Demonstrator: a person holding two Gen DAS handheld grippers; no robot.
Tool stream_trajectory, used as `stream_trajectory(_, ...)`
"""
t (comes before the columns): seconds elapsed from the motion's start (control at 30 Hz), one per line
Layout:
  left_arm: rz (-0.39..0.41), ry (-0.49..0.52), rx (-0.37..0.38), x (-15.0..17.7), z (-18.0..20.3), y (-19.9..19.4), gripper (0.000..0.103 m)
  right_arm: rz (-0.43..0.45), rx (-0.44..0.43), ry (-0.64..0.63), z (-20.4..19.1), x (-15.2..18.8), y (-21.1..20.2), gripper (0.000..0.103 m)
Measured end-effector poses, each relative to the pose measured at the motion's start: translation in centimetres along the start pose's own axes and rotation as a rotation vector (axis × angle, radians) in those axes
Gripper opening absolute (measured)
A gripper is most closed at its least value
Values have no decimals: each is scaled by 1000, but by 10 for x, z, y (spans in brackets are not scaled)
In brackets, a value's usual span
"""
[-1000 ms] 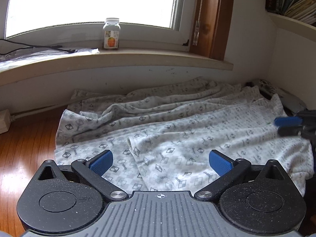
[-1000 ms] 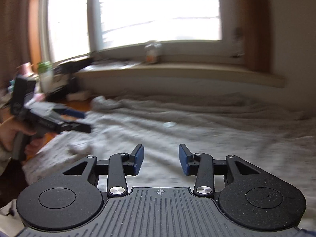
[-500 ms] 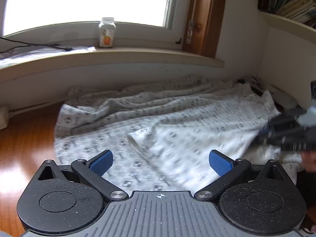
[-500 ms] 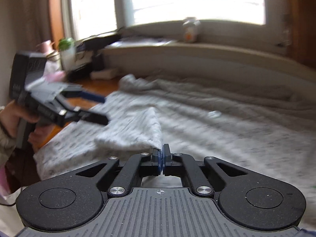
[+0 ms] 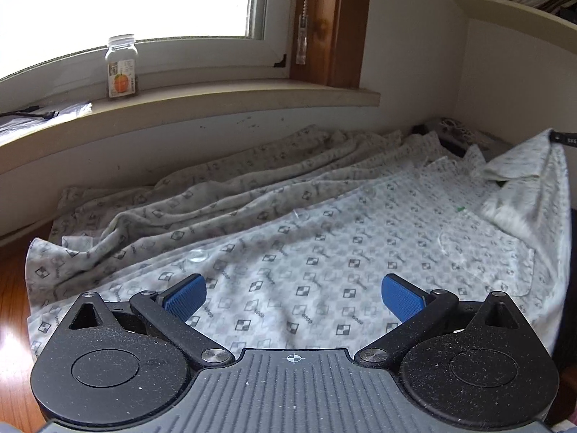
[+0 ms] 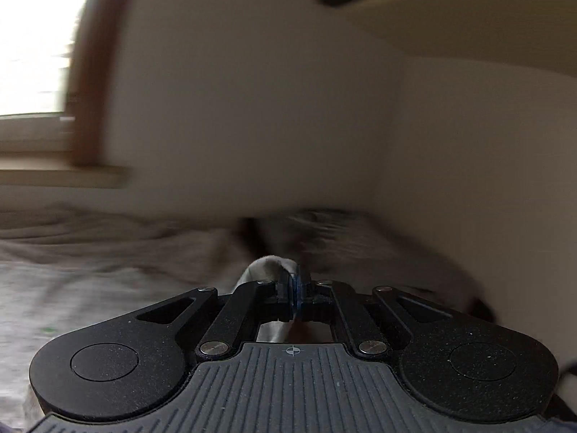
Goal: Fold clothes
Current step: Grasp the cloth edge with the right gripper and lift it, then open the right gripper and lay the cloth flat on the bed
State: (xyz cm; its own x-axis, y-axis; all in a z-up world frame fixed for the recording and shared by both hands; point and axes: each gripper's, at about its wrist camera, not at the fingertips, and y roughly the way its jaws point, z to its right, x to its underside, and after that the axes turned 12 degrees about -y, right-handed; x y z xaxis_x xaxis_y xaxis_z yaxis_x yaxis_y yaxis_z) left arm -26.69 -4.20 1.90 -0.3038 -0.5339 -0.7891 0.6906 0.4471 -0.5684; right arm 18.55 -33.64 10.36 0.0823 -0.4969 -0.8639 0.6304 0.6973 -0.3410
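Right gripper (image 6: 295,290) pinched tight on a shirt (image 5: 324,252) edge, lifting it at the far right. Left gripper (image 5: 294,296) wide, empty, hovering over the shirt. Shirt lies spread, rumpled, on the floor under the window. Folding barely started; no finished fold yet, most left.

A labelled bottle (image 5: 122,66) upright on the windowsill (image 5: 223,97), books on a shelf (image 5: 512,3).
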Motion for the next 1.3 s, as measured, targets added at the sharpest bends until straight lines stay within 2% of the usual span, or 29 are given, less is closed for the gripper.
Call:
stream_trajectory(0.03, -4, 3, -7, 0, 0, 3, 103, -18, 34, 14, 6, 7, 3, 12)
stream_trajectory(0.13, -16, 3, -26, 1, -3, 10, 103, -18, 39, 7, -2, 22, 11, 45)
stream_trajectory(0.2, -19, -4, -38, 1, -5, 14, 103, 23, -118, 63, -13, 27, 13, 46)
stream_trajectory(0.27, -29, -16, -43, 0, -8, 18, 103, 45, -367, 196, -18, 30, 22, 47)
stream_trajectory(0.3, -43, -15, -41, -1, -9, 21, 103, 46, -439, 224, -26, 30, 26, 48)
stream_trajectory(0.37, -63, -3, -45, -4, -10, 28, 103, 22, -541, 199, -51, 26, 37, 54)
stream_trajectory(0.47, -94, 18, -57, -6, -12, 38, 103, -15, -647, 96, -89, 19, 54, 54)
stream_trajectory(0.6, -94, 20, -75, -8, -15, 42, 103, -44, -669, -109, -131, 11, 74, 56)
stream_trajectory(0.7, -97, 39, -92, -9, -15, 44, 103, -28, -701, -148, -155, 11, 79, 69)
stream_trajectory(0.8, -96, 57, -91, -11, -16, 47, 103, -37, -721, -190, -170, 8, 85, 71)
stream_trajectory(1.03, -93, 72, -73, -21, -30, 59, 103, -77, -737, -154, -169, 7, 110, 73)
stream_trajectory(1.3, -88, 68, -81, -34, -40, 74, 103, -82, -747, -143, -169, 4, 111, 77)
